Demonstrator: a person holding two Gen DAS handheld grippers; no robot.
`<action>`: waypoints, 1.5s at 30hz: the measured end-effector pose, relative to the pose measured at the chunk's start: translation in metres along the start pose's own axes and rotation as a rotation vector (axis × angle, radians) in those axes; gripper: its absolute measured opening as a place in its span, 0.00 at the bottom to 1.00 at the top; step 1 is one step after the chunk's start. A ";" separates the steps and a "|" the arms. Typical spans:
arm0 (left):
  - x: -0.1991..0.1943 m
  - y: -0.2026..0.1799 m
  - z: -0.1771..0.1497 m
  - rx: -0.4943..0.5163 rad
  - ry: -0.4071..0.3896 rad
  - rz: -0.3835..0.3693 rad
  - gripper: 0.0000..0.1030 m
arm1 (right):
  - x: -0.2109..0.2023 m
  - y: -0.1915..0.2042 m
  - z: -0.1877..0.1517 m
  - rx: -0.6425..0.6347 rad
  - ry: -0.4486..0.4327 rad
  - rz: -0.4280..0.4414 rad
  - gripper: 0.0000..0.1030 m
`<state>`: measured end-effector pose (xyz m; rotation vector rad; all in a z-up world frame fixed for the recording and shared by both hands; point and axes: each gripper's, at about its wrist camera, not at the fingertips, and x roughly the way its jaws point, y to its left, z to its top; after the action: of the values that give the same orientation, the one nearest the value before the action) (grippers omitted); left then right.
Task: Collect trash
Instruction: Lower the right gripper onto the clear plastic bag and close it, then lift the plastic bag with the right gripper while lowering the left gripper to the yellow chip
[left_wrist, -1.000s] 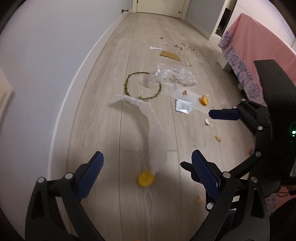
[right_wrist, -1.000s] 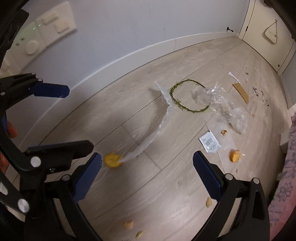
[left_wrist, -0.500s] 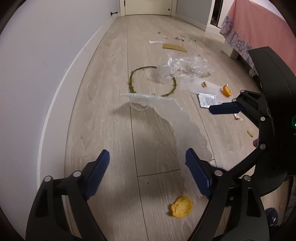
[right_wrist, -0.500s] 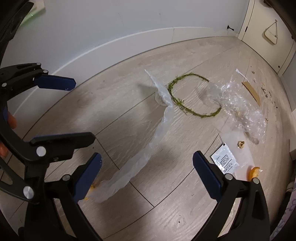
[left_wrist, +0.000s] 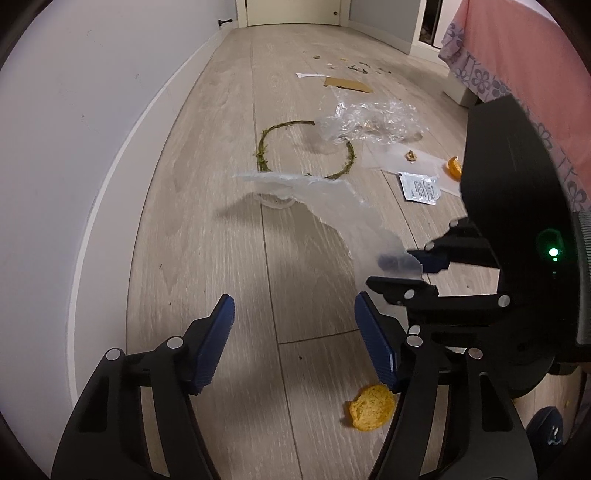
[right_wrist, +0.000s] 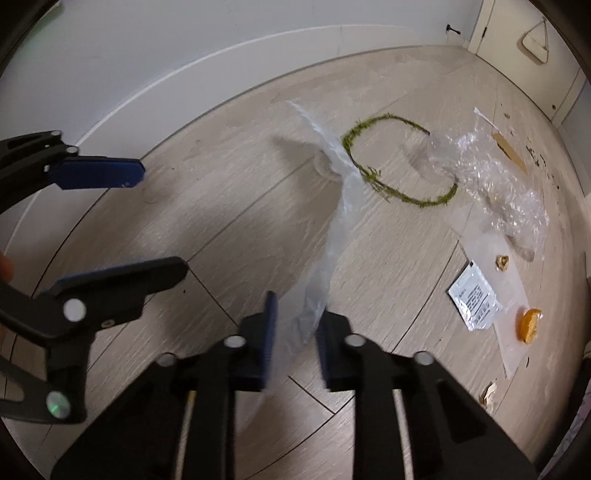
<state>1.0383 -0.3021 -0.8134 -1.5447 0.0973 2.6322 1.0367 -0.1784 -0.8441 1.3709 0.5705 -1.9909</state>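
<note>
Beside the white wall on the left, our left gripper (left_wrist: 293, 332) points steeply down at bare floor (left_wrist: 207, 229), its blue pads apart with nothing between them; its jaws have just been narrowing. A flat yellow crisp (left_wrist: 372, 407) lies on the boards just under its right finger.

Further right, a long strip of thin clear plastic film (right_wrist: 332, 236) runs from near the green twig ring (right_wrist: 400, 158) back to our right gripper (right_wrist: 295, 332). Its far end stands up off the boards and casts a shadow. We judge it nearly weightless, limp and slippery, so it will sag, flutter and perhaps slide out of a light pinch; the gathered near end is the sensible place to hold it, since a bunch gives the pads more to bite on.

That is where our right gripper is: its jaws have just been closing fast, and the left wrist view shows the film's end caught between the pads, so we read it as pinched. It too tilts steeply downward, close beside the left one.

Rightmost, toward the pink bedcover (left_wrist: 524, 51), lie crumpled cellophane (left_wrist: 373, 122), a white sachet (right_wrist: 474, 301) and an orange slice (right_wrist: 530, 325).
</note>
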 end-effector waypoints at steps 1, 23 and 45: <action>0.000 0.000 0.000 -0.001 -0.001 0.002 0.63 | 0.001 0.000 0.000 0.003 0.003 0.005 0.08; -0.008 -0.010 -0.011 0.017 0.005 -0.031 0.73 | -0.012 -0.008 -0.014 0.007 -0.014 0.022 0.03; -0.003 -0.043 -0.084 0.063 0.139 -0.130 0.81 | -0.017 -0.010 -0.037 0.006 -0.011 0.037 0.03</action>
<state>1.1174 -0.2681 -0.8527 -1.6526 0.0856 2.3987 1.0579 -0.1426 -0.8410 1.3640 0.5307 -1.9711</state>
